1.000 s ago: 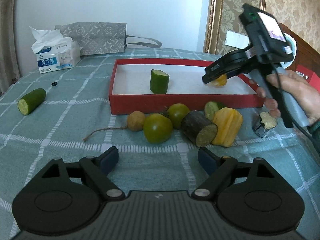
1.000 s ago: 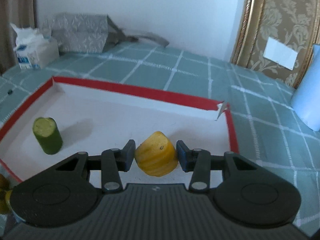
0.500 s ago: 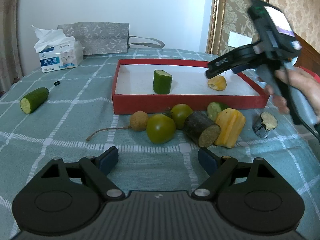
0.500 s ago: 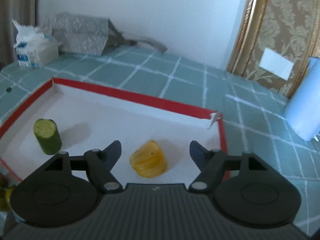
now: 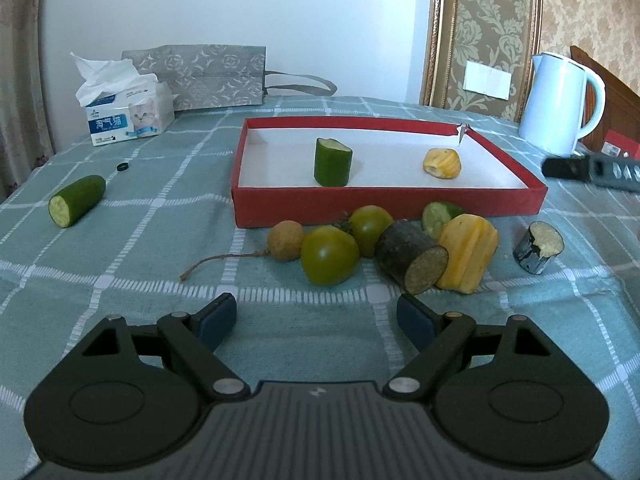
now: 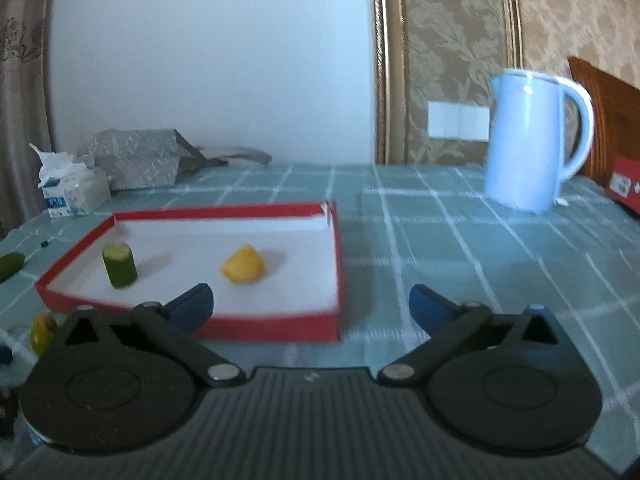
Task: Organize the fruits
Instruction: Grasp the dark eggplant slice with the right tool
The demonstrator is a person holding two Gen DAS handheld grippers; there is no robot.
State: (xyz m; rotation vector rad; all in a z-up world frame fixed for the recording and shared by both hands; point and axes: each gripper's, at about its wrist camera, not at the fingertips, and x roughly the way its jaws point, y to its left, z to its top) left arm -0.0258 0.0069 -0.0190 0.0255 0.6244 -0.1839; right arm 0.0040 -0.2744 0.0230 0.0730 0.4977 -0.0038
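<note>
Now the right gripper [image 6: 310, 306] hangs outside the red tray's [image 6: 338, 272] near right corner; its fingers have just been spreading wide and nothing sits between them. The yellow fruit chunk [image 6: 243, 269] lies inside the tray, right of the upright cucumber piece [image 6: 119, 265]. The left gripper [image 5: 316, 320] — fingers released, empty — hovers above the worktop [image 5: 120, 264], short of the green tomatoes [image 5: 329, 255] clustered before the tray.

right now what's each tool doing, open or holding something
left tool: open, empty, hovering before the fruit pile.
right tool: jaws just opened, empty; the yellow piece lies in the red box.
</note>
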